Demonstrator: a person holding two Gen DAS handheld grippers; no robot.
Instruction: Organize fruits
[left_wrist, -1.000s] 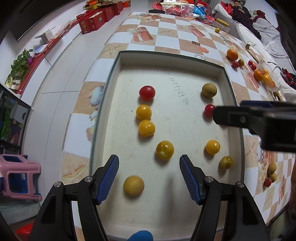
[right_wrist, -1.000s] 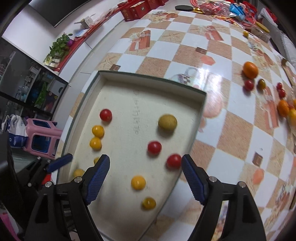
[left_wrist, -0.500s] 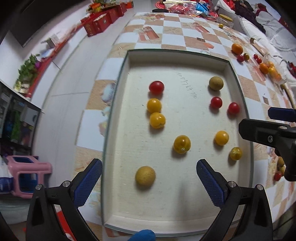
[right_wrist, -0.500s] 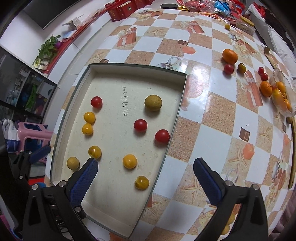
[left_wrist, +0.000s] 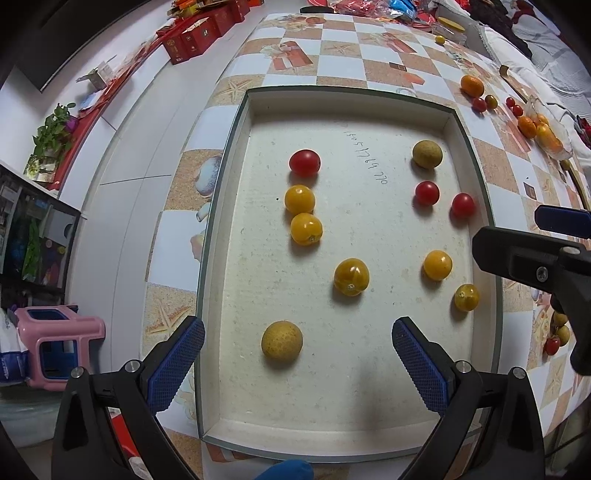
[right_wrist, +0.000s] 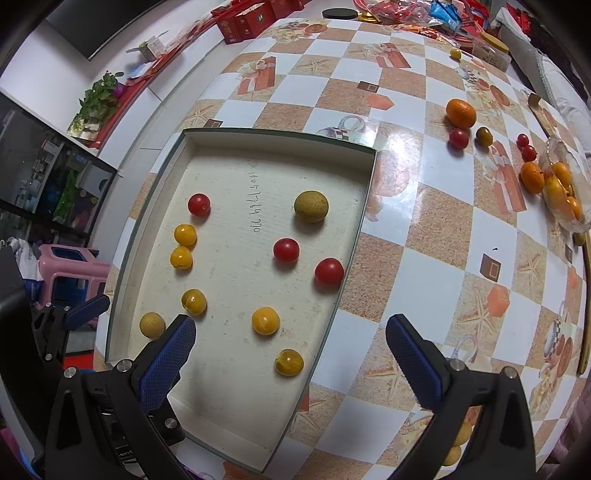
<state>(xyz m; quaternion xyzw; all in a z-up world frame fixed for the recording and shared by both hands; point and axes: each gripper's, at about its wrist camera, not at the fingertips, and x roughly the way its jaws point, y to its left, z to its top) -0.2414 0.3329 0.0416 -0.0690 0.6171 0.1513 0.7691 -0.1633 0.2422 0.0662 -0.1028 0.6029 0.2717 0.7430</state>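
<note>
A shallow white tray (left_wrist: 347, 110) (right_wrist: 229, 439) lies on the checkered table. In it are three red cherry tomatoes (left_wrist: 304, 161) (right_wrist: 328, 271), several yellow tomatoes (left_wrist: 351, 276) (right_wrist: 265, 320) and two tan round fruits (left_wrist: 282, 339) (right_wrist: 311, 206). My left gripper (left_wrist: 297, 356) is open and empty, raised over the tray's near end above the tan fruit. My right gripper (right_wrist: 290, 352) is open and empty above the tray's right rim; it also shows at the right edge of the left wrist view (left_wrist: 532, 240).
Loose oranges (right_wrist: 460, 113), red tomatoes (right_wrist: 458, 138) and a glass dish of oranges (right_wrist: 561, 184) sit on the table to the right. Small fruits (left_wrist: 557, 328) lie near the right table edge. Red boxes (right_wrist: 251, 18) and packets stand at the far end. A pink stool (left_wrist: 55, 343) is on the floor at left.
Both grippers have opened wider and pulled back and up from the tray. A third red tomato now lies by the tray's right rim, where the right gripper was.
</note>
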